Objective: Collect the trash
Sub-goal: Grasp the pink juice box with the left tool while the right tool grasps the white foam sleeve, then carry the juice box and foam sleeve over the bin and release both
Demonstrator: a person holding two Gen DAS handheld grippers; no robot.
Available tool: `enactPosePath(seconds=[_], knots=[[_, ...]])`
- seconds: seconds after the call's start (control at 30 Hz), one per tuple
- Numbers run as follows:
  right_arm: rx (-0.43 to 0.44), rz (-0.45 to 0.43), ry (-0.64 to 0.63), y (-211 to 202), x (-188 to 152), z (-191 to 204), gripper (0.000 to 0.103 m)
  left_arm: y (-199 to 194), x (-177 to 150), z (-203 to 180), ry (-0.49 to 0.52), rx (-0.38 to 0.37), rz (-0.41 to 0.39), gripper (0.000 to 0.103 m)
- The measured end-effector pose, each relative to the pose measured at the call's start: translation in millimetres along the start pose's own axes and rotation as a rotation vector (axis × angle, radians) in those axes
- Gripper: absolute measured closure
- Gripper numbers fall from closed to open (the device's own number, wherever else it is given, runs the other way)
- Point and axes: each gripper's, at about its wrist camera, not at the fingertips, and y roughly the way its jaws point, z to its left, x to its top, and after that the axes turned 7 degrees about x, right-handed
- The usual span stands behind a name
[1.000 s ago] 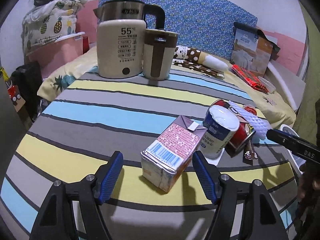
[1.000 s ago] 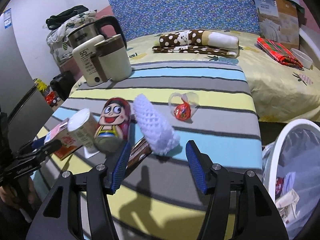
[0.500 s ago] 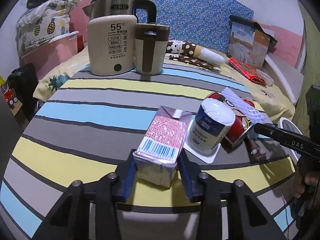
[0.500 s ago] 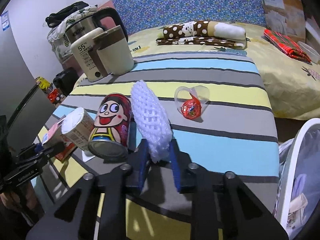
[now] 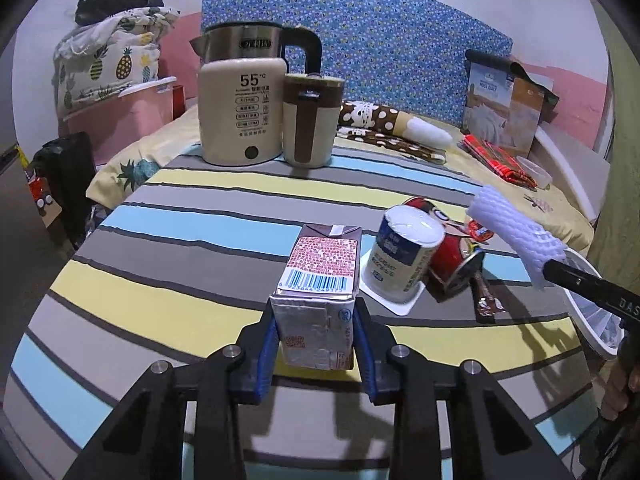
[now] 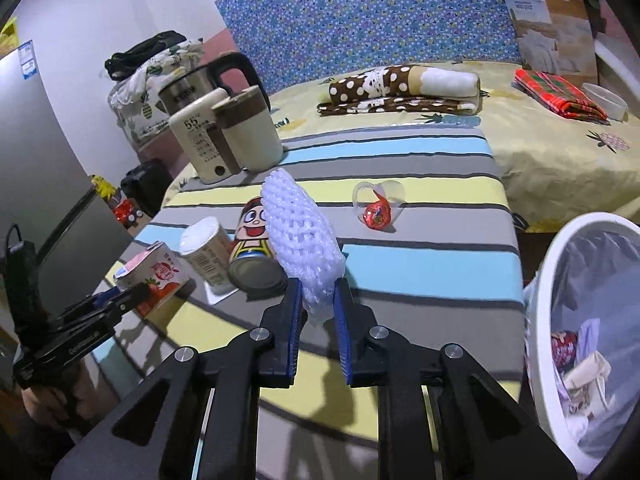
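Nearest on the striped worktop (image 5: 168, 280), the left gripper (image 5: 316, 344) was closed tight on a milk carton (image 5: 320, 280), pads pressed to both sides. At right, the right gripper (image 6: 317, 312) pinched the near end of a white foam net (image 6: 300, 228), narrowed to a slim gap. Beyond lay a yogurt cup (image 5: 404, 256) and red can (image 6: 250, 252), a white bin (image 6: 592, 320) at right, and a kettle (image 5: 244, 116) farthest.

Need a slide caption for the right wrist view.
Right gripper shut on white foam net, trash bin at right; cans and carton left on striped table.
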Motion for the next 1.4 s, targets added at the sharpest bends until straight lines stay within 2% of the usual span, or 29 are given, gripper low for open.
enactPosePath(seconds=[0.3,0.5,1.13,1.4], knots=[[-0.013,-0.04,0.018,-26.5,-9.8,-0.9,0.085,-33.1,-0.8,-15.6,0.014,-0.034,-0.045,0.069],[-0.043,-0.063,0.045,-44.9,-18.5,-8.8,0.085,-49.2,-1.9,-41.4,0.049,-0.085,-0.061,0.069],[-0.213,-0.141,0.173,-107.9,-45.8,-62.9,0.085,-55.9,-1.1,-174.6,0.222,-0.329,-0.047,0.069],[-0.267,-0.159,0.224,-122.1,-52.4,-86.0,0.085,-52.7,-3.1,-235.4,0.303,-0.413,-0.047,0.069]])
